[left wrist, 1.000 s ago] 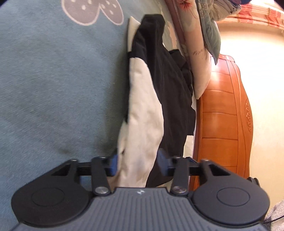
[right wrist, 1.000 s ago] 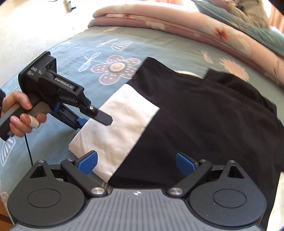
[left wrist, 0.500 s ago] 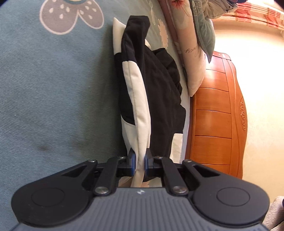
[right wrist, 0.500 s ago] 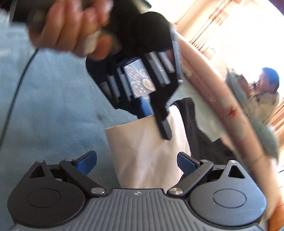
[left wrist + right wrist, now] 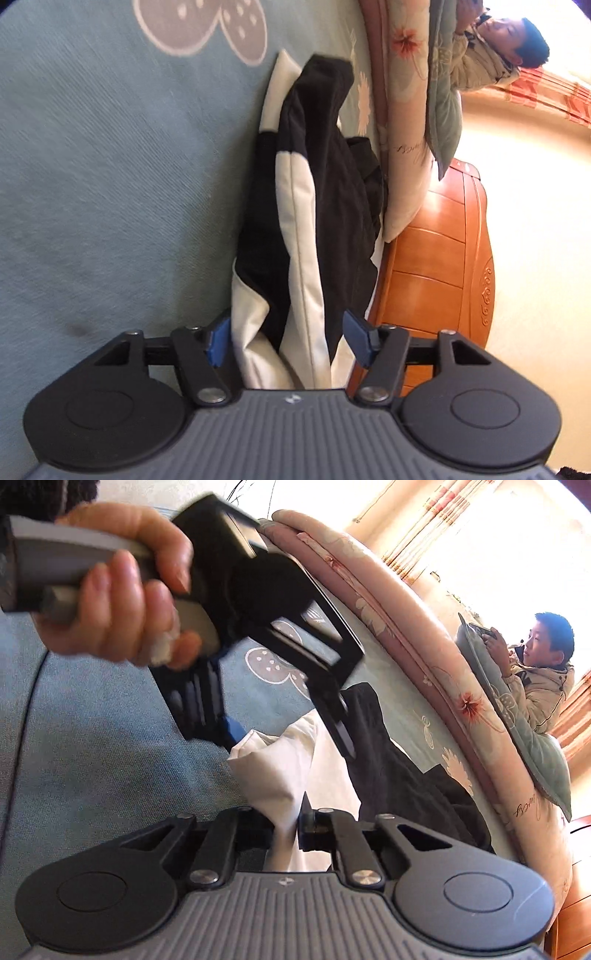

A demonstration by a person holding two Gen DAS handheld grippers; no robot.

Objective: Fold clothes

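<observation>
As left gripper (image 5: 288, 339) jaws part around the garment (image 5: 325, 206), right gripper (image 5: 286, 823) freshly clamped on its white fold (image 5: 280, 768); pillow (image 5: 526, 806) script illegible.

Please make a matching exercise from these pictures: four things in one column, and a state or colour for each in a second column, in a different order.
Things:
1. left claw
2. right claw
3. bed sheet
4. footboard

States or colours:
A. orange-brown wood
B. shut on the white part of the garment
C. blue with a flower print
D. open, with cloth between its pads

Pairs: 1-D, 2-B, 3-C, 4-A
</observation>
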